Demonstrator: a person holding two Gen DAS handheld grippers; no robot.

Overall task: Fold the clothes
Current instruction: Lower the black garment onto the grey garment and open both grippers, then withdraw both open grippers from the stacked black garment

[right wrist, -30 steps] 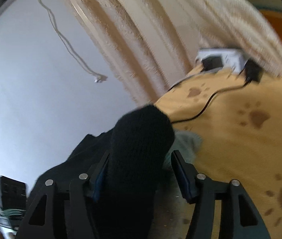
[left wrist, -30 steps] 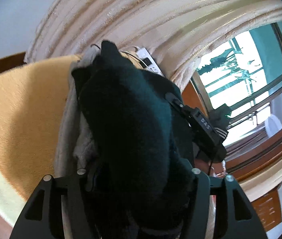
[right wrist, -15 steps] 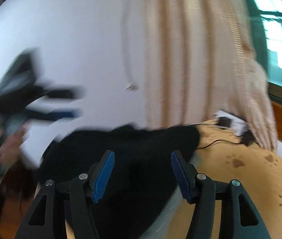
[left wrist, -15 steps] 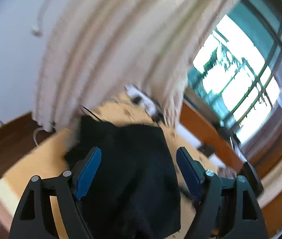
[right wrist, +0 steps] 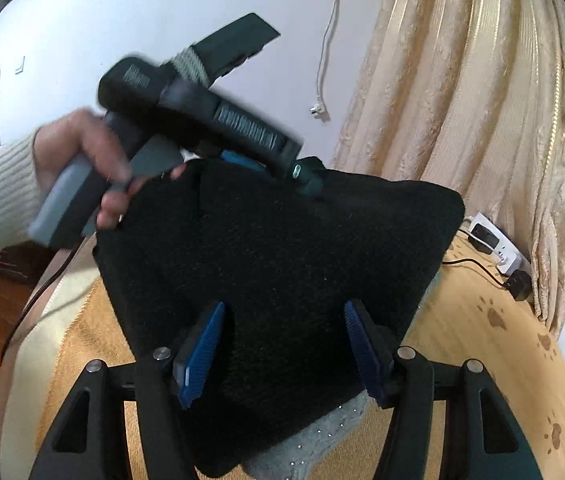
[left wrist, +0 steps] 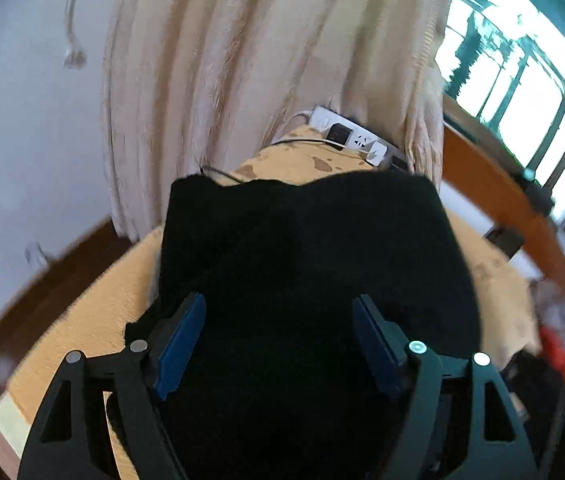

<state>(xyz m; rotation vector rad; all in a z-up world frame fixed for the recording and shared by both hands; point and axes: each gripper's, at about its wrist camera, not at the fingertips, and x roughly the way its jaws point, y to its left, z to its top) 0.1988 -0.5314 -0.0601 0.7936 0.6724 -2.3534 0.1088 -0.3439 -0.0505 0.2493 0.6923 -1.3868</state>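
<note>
Now black knit garment [right wrist: 274, 264] lies spread flat on paw-print bed cover [right wrist: 494, 344], no longer bunched between fingers. Left tool [left wrist: 278, 340] closing slightly, right tool [right wrist: 282, 344] opening; both released, pads clear of cloth. Fold laid; next fold pending.

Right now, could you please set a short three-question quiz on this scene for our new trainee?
1. True or false: the black knitted garment covers a grey cloth.
2. Which lies near the cream curtain? A a white power strip; B a red kettle.
3. Fill in: the tan blanket bears brown ___ prints.

Key: 1 true; 2 A; 3 paw.
</note>
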